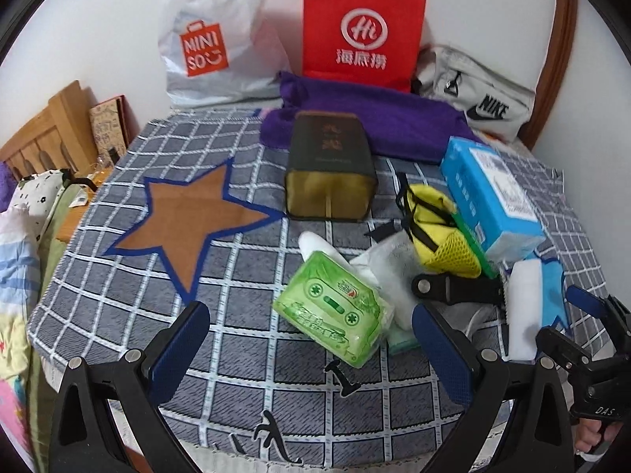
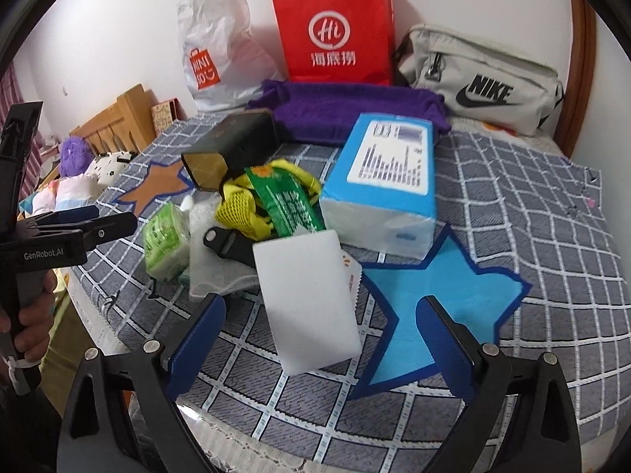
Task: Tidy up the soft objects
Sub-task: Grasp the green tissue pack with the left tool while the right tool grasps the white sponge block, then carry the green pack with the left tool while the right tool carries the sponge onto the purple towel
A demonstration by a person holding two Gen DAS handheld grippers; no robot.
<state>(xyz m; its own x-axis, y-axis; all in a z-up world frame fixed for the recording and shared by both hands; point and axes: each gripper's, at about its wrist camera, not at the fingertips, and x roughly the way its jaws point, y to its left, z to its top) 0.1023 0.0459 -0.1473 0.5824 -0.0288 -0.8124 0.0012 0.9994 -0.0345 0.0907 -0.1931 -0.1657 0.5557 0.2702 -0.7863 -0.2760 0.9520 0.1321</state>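
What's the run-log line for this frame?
left gripper: open, empty | right gripper: open, empty | green tissue pack, white sponge: on checked cloth

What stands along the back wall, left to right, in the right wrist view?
White Miniso plastic bag → red Haidilao paper bag → grey Nike waist bag.
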